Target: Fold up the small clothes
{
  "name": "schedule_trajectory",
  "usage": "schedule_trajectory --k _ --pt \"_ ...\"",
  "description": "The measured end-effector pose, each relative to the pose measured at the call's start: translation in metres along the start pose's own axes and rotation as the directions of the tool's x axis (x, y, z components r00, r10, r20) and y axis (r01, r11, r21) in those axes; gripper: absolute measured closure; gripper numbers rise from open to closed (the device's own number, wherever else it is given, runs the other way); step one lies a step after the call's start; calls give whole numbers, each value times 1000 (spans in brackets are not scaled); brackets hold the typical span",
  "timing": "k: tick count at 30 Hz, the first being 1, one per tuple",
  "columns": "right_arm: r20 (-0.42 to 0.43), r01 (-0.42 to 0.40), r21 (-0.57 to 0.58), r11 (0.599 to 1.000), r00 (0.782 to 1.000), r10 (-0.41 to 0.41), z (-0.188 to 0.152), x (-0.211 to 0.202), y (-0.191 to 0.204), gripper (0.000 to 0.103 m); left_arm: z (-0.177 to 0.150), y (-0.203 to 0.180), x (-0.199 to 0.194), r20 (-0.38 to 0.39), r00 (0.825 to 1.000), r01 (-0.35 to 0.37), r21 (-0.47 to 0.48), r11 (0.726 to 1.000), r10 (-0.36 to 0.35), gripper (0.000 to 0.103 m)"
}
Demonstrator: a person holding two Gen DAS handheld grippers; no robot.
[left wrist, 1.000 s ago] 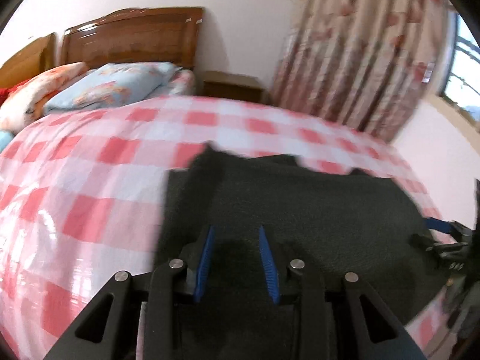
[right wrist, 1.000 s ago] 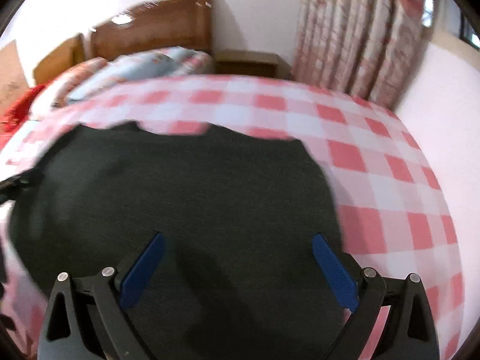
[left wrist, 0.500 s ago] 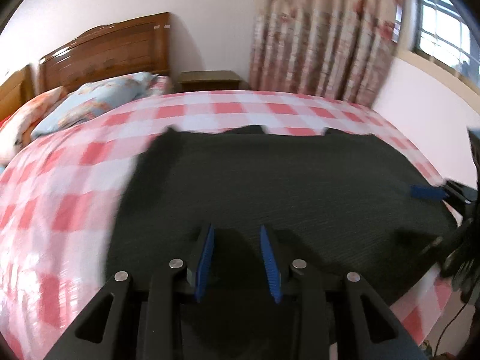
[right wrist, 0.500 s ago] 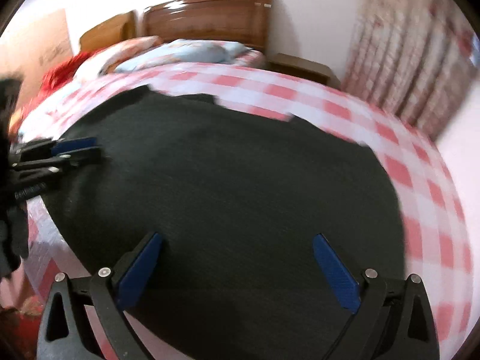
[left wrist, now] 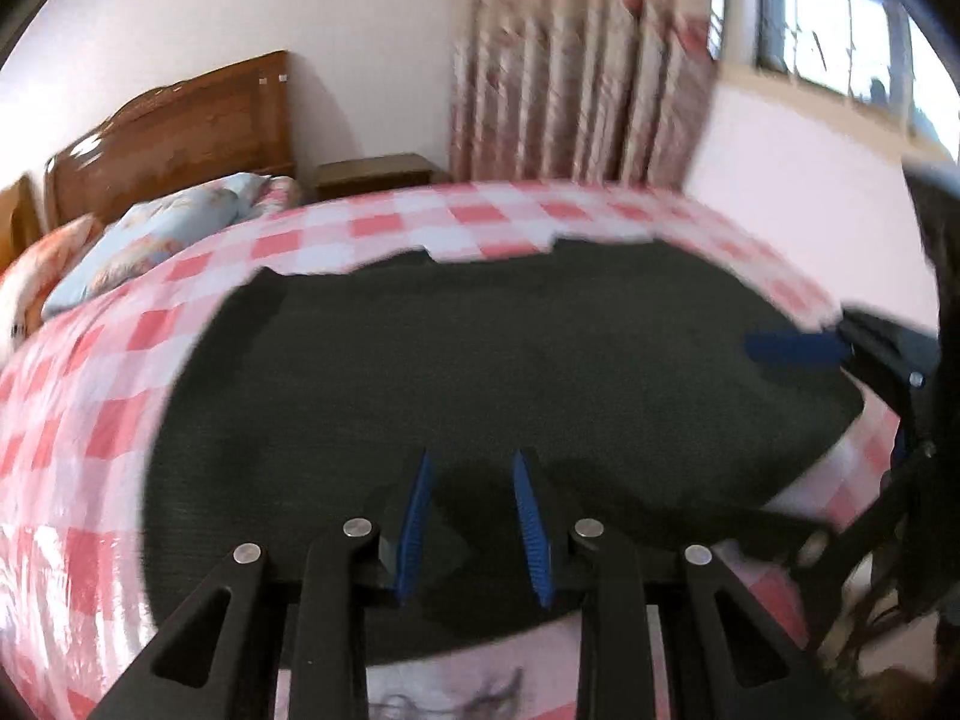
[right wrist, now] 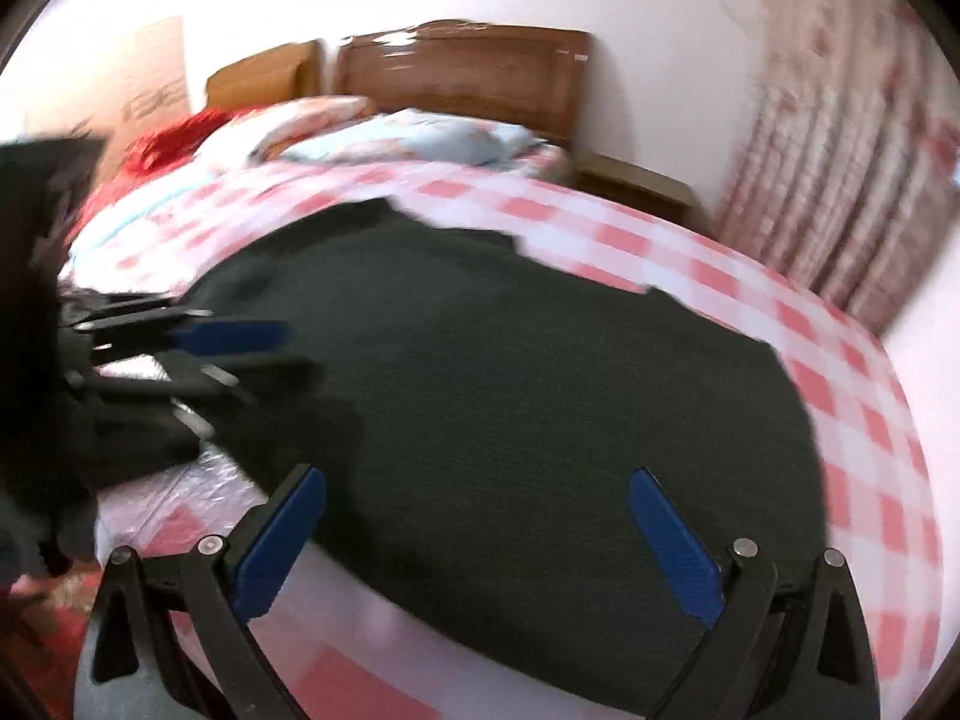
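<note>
A dark charcoal garment (left wrist: 510,360) lies spread flat on the red-and-white checked bed; it fills the middle of the right wrist view (right wrist: 540,372) too. My left gripper (left wrist: 474,474) hovers over the garment's near edge with its blue pads a narrow gap apart and nothing between them. My right gripper (right wrist: 474,498) is wide open and empty over the garment's near edge. Each gripper shows in the other's view: the right one at the garment's right edge (left wrist: 798,348), the left one at its left edge (right wrist: 234,336).
The checked bedspread (left wrist: 90,420) surrounds the garment. Pillows (left wrist: 150,234) and a wooden headboard (left wrist: 180,126) are at the far end, with a nightstand (left wrist: 372,174) and a floral curtain (left wrist: 576,60) beyond. Red bedding (right wrist: 168,144) lies far left.
Both grippers have pulled back toward the bed's near edge, so more of the garment and the bed's front edge shows. The jaws have kept their openings. The garment lies as before.
</note>
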State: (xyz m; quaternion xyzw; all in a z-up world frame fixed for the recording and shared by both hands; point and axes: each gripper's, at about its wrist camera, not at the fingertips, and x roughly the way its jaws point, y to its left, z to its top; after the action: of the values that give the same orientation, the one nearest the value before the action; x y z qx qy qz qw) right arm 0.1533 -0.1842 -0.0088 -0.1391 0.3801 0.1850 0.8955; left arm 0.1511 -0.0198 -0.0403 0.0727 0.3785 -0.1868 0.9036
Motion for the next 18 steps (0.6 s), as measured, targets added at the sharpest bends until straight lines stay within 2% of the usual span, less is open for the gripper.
schedule_trajectory --k 1,3,8,11,13,15,17,18 --pt "-17 9 -21 1000 1000 -9 -1 6 5 0 -3 -3 2 11 1000 -20 16 1000 20 74" --pt "-56 21 -28 999 998 -23 -9 18 5 0 -6 1 1 24 1000 -15 10 1000 15 70" --pt "-68 19 80 997 998 -13 -25 9 -32 0 -12 30 -5 28 1000 6 -72 997 -4 69" --pt "-80 35 130 991 996 -25 -41 -2 -57 0 -19 45 -11 28 999 -20 -100 995 23 69" --pt "-61 3 171 985 998 8 -48 -7 -70 0 -22 55 -15 22 999 -33 -119 992 36 69" --pt "-55 6 197 980 998 5 -50 -17 -74 0 -22 61 -18 16 999 -47 -149 988 50 69" --pt "-40 15 222 975 999 -6 -42 -22 -74 0 -16 66 -25 30 999 -33 -198 980 40 70" --pt "-6 -2 235 972 1000 4 -34 -26 -72 0 -13 65 -26 41 999 -23 -203 979 32 70"
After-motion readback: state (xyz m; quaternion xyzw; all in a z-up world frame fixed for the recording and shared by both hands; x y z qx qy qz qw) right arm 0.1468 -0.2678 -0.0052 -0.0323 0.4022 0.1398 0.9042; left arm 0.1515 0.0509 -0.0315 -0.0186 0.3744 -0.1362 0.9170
